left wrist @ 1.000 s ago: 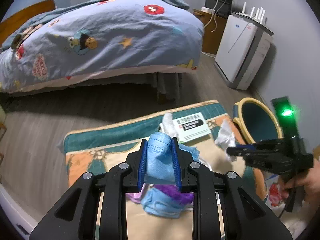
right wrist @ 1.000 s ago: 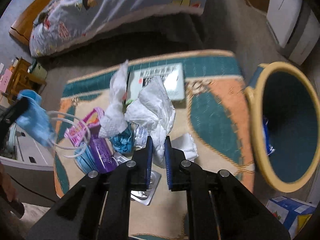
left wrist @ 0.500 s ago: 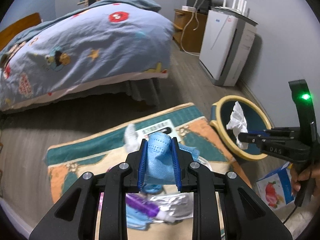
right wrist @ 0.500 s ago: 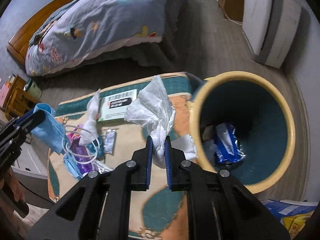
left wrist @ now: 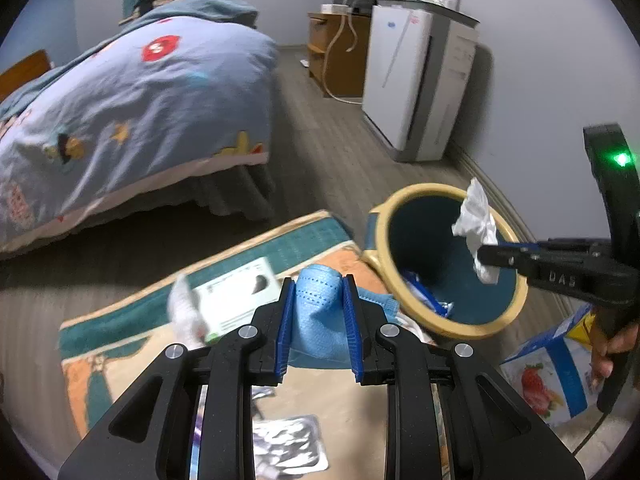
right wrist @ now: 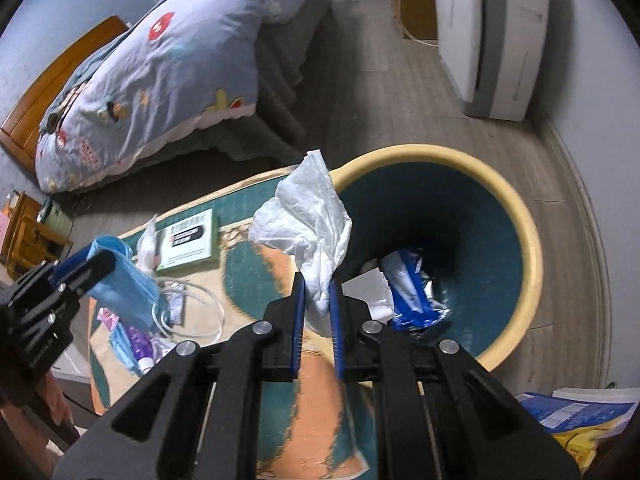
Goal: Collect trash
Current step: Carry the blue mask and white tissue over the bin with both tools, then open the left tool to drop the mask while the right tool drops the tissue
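Carried off the rug (right wrist: 316, 408) within the last second and brought over the bin (right wrist: 532, 240): the white tissue (right wrist: 316, 224), pinched in the right gripper (right wrist: 317, 300), jaws nearly together on its lower end; half a second back held over the rug just left of the rim, now over the near-left edge of the bin mouth, so the drop looks close; from the left wrist view, seen hanging over the bin's (left wrist: 384, 236) far-right side, tissue (left wrist: 478, 224) clamped at the tip of the right gripper (left wrist: 496, 258).

Likewise swung toward the bin over the same second: the left gripper (left wrist: 318, 324), clamped on a folded blue mask (left wrist: 318, 304), jaws part-closed with the mask filling the gap; bin once at the frame's right edge, now just ahead and to the right; mask not yet over the rim, hanging above the rug (left wrist: 100, 320); in the right wrist view, mask (right wrist: 124, 284) and left gripper (right wrist: 86, 268) well left of the bin, ear loops dangling.

Already in the bin: a blue wrapper (right wrist: 408, 292) and some white paper; left on the rug: a green-and-white box (right wrist: 188, 244), another tissue (right wrist: 148, 240), a purple tube (right wrist: 138, 340), foil blister packs (left wrist: 288, 444); so two pieces about to go in, several more to fetch.

Likely next: release of the tissue once well inside the rim, then the mask moved right over the opening.
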